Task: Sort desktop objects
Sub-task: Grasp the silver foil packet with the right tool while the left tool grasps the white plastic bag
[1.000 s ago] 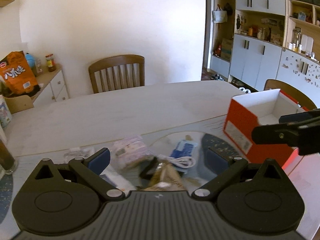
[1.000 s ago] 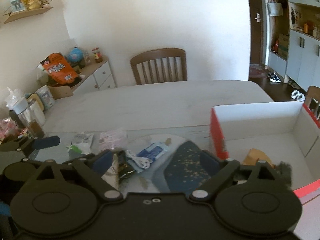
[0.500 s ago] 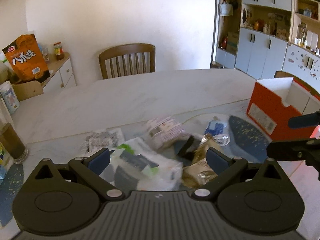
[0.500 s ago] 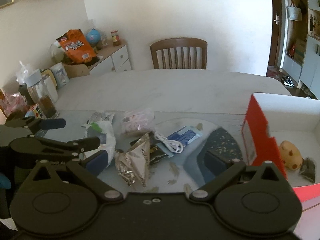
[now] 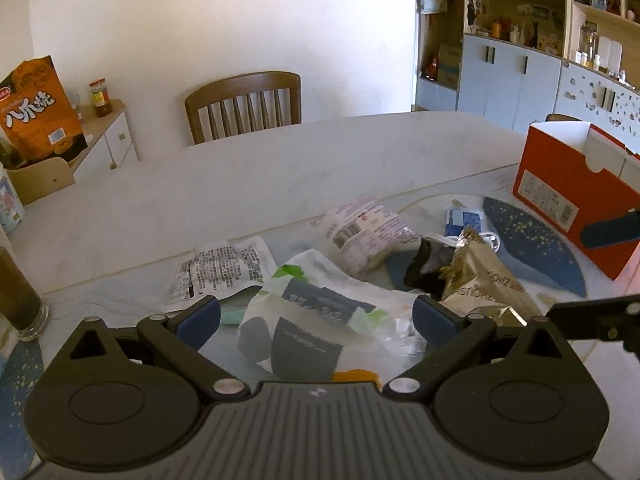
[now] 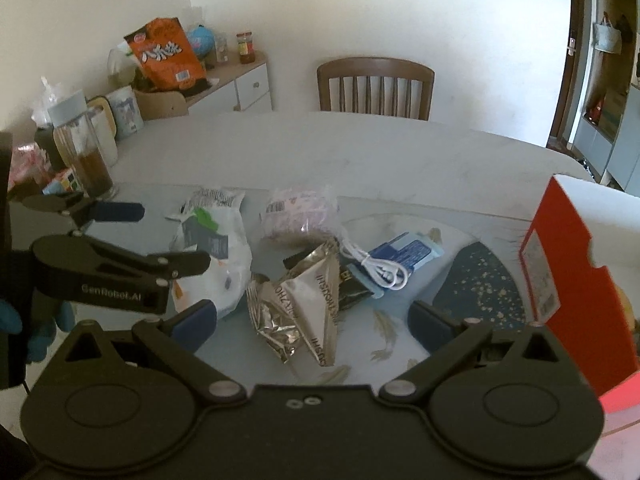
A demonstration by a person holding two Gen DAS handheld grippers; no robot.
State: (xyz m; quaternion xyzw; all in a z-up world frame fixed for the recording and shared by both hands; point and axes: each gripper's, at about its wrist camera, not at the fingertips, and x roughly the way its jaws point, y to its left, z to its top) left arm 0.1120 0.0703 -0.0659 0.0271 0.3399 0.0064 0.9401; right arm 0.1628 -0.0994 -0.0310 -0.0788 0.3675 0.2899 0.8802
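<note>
Both tools are closing in on the wrappers since earlier: left tool (image 5: 316,316) gaping over the white pouch (image 5: 320,320), right tool (image 6: 312,318), just widened, empty, framing the foil packet (image 6: 296,300) mid-frame; orange box (image 6: 560,264) waiting at right.

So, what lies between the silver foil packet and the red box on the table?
In the right wrist view, a white cable, a blue sachet and a dark speckled mat lie between the silver foil packet and the red box.
</note>
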